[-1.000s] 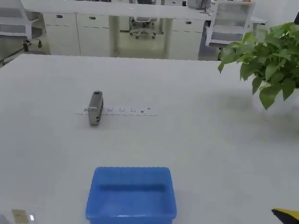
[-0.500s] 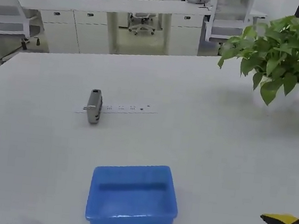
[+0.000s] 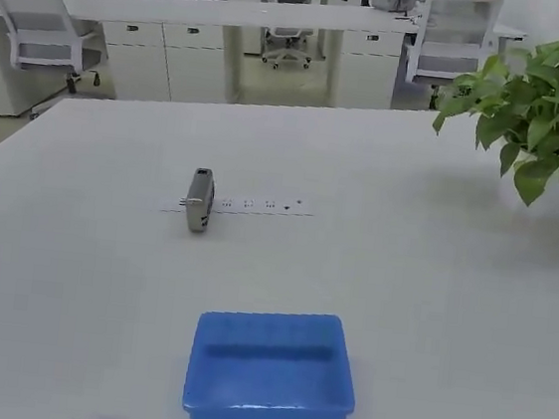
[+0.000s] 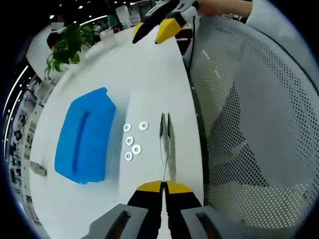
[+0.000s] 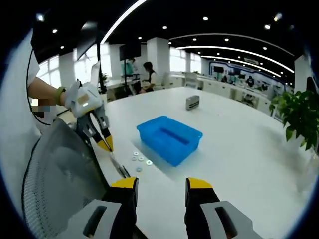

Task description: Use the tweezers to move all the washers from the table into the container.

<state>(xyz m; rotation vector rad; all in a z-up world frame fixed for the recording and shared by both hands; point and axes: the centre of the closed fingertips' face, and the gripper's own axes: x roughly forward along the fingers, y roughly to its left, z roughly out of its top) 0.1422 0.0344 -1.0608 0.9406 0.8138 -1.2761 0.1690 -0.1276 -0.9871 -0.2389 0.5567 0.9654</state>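
Tweezers (image 4: 166,144) lie lengthwise along the table edge (image 4: 183,99), beside washers (image 4: 129,141)

A grey adapter (image 3: 199,199) stands on a socket strip (image 3: 260,205) set in the white worktop (image 3: 431,286). A leafy plant (image 3: 540,107) stands toward its right side. An office chair (image 3: 38,29) and white desks (image 3: 230,14) lie beyond.

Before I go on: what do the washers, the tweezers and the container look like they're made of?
The washers are probably metal: pale, shiny flat rings, though too small to be sure. The tweezers look like bare steel, with thin grey arms and a dull gleam. The container looks like moulded plastic: uniform bright blue, smooth walls, rounded corners.
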